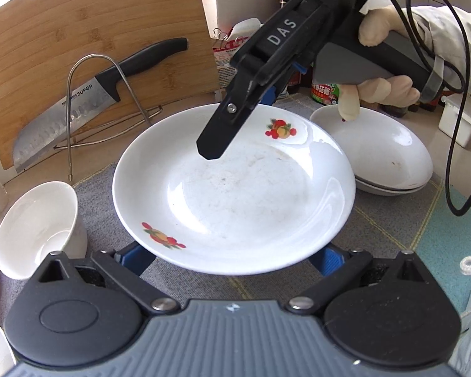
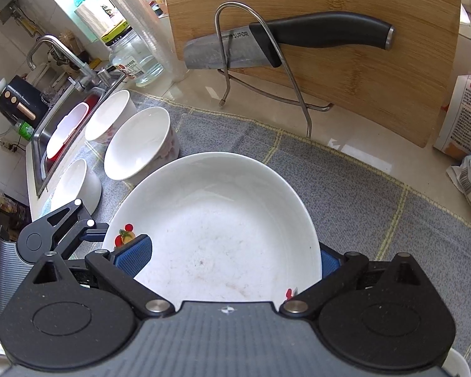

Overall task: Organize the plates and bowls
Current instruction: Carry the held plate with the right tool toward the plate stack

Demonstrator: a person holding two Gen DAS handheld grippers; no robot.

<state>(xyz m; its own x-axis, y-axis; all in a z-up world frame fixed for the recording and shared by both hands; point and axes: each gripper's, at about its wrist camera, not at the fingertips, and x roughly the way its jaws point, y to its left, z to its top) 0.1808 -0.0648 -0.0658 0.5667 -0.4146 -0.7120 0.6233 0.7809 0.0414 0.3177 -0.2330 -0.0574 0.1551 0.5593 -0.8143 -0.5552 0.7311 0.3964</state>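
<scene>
Currently, at far left, bowls [image 2: 138,143] stand on the bench mat [image 2: 376,207]. At centre, the fruit-printed plate [image 1: 232,194] is mid-transfer. The left claw [image 1: 232,259] is spread wide at its near rim, without a visible grip. The right claw [image 2: 232,257] pinches the far rim. Next, probably carry the plate to the dish stack [image 1: 389,160] at right and lower it level.

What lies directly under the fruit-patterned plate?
Under the plate the grey mat shows all round, and the left claw's blue pads peek out below the near rim. Whatever sits beneath the plate's middle is covered.
</scene>
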